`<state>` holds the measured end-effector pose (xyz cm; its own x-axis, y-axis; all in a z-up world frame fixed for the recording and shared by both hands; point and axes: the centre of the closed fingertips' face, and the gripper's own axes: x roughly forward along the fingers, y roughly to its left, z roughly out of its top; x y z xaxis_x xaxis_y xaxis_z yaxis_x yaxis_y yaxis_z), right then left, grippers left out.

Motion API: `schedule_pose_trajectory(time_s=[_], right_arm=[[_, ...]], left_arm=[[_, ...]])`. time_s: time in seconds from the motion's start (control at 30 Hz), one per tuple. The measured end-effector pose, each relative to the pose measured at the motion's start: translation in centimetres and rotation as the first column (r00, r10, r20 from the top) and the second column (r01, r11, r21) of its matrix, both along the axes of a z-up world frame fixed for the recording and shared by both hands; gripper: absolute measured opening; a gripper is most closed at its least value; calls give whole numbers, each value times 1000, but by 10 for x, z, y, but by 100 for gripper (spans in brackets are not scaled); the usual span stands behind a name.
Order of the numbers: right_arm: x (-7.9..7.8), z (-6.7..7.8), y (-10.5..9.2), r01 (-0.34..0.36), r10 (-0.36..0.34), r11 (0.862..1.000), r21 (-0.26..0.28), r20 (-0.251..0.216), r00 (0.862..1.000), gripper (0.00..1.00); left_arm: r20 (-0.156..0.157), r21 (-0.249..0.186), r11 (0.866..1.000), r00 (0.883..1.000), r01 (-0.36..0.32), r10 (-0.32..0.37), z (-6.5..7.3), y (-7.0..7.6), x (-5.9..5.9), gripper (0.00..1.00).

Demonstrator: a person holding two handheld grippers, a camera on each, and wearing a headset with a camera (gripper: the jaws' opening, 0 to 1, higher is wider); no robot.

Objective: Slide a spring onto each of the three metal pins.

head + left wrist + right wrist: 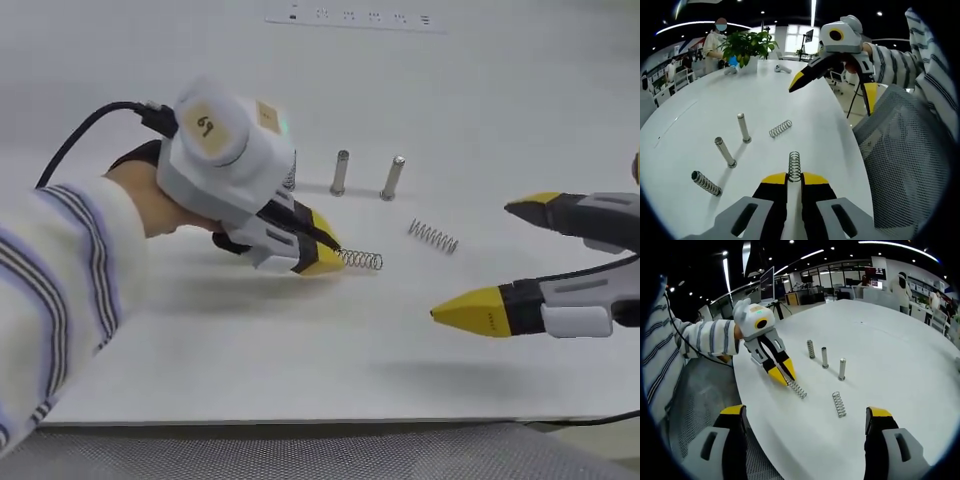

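Three metal pins stand upright on the white table. The left pin (706,183) wears a spring; the middle pin (340,172) and the right pin (393,177) are bare. My left gripper (328,256) is shut on one end of a spring (361,260) that sticks out of its yellow tips, low over the table in front of the pins. A second loose spring (433,236) lies on the table to the right of it. My right gripper (487,262) hovers wide open at the right, holding nothing.
The white table (300,350) has its front edge near me, with a mesh chair (900,150) beside it. A potted plant (747,47) and a person stand at the table's far end. A power strip (355,18) lies at the back.
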<state>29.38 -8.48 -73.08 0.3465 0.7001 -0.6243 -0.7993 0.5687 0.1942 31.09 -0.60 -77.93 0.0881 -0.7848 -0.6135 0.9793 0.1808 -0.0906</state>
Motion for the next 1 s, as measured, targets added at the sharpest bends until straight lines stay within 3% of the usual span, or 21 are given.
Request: schedule_pose_trajectory(time_s=[0.3,0.63,1.0], right_arm=[[6,5,0,-2,2,1000,26,16,1000,97],[12,9,3,-33,31,999,41,37,999,94],[13,12,10,-109,105,992,59,61,993,83]], left_arm=[[3,-64,997,999,-38,39,23,7,3,2],[11,-46,998,999,-49,49,30,20,-2,2],[16,-116,989,996,-87,90,57,26,-3,2]])
